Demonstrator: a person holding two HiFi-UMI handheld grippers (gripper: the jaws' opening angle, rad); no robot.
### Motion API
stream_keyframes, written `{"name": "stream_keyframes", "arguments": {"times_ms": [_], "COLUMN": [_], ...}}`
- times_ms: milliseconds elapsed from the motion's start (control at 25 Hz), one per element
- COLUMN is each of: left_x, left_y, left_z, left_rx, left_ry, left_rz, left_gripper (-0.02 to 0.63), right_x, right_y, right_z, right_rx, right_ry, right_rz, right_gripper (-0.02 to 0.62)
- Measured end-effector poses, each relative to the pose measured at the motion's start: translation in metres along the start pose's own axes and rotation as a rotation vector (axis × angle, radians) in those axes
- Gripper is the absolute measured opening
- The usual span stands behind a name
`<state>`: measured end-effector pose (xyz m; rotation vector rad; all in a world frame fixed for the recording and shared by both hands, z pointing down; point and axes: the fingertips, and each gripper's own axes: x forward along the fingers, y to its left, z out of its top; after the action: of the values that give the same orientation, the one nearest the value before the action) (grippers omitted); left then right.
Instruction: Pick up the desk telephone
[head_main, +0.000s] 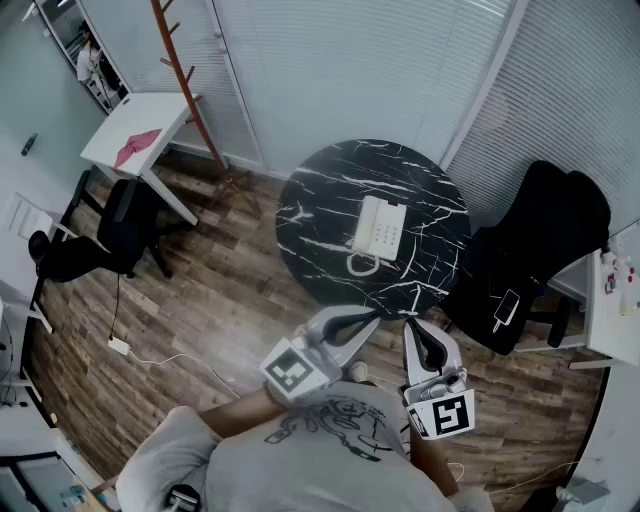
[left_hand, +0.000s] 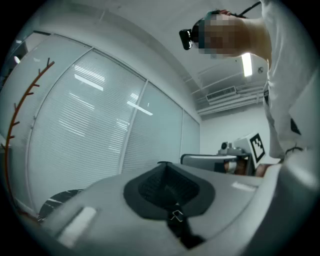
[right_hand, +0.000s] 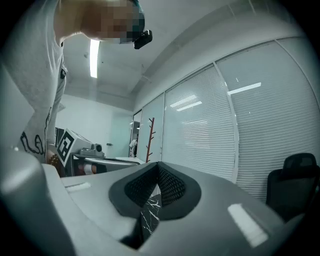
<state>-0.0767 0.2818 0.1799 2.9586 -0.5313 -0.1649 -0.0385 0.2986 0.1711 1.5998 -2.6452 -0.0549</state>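
A white desk telephone (head_main: 378, 232) with a coiled cord lies on the round black marble table (head_main: 320, 200) in the head view. Both grippers are held level close to the person's chest, short of the table's near edge and apart from the phone. My left gripper (head_main: 372, 318) has its jaws shut with nothing between them, and its own view (left_hand: 162, 165) shows only window blinds ahead. My right gripper (head_main: 410, 325) is also shut and empty (right_hand: 157, 166). A sliver of the marble table (right_hand: 149, 214) shows under its jaws. Neither gripper view shows the phone.
A black office chair (head_main: 530, 255) with a small white device on its seat stands right of the table. A white desk (head_main: 135, 135), a wooden coat rack (head_main: 185, 70) and another black chair (head_main: 110, 230) stand at the left. Blinds line the far wall.
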Motion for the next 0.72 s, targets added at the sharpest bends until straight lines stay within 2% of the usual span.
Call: {"name": "stream_keyframes", "arguments": {"times_ms": [720], "left_x": [0.016], "left_y": [-0.019], "left_z": [-0.006], "left_rx": [-0.006], "left_ry": [0.01], "left_rz": [0.017], "left_gripper": [0.002], "right_x": [-0.018], "right_y": [-0.014], "right_z": [0.001], "right_rx": [0.023], "right_ry": [-0.038], "right_rz": [0.018], "right_gripper": [0.006]}}
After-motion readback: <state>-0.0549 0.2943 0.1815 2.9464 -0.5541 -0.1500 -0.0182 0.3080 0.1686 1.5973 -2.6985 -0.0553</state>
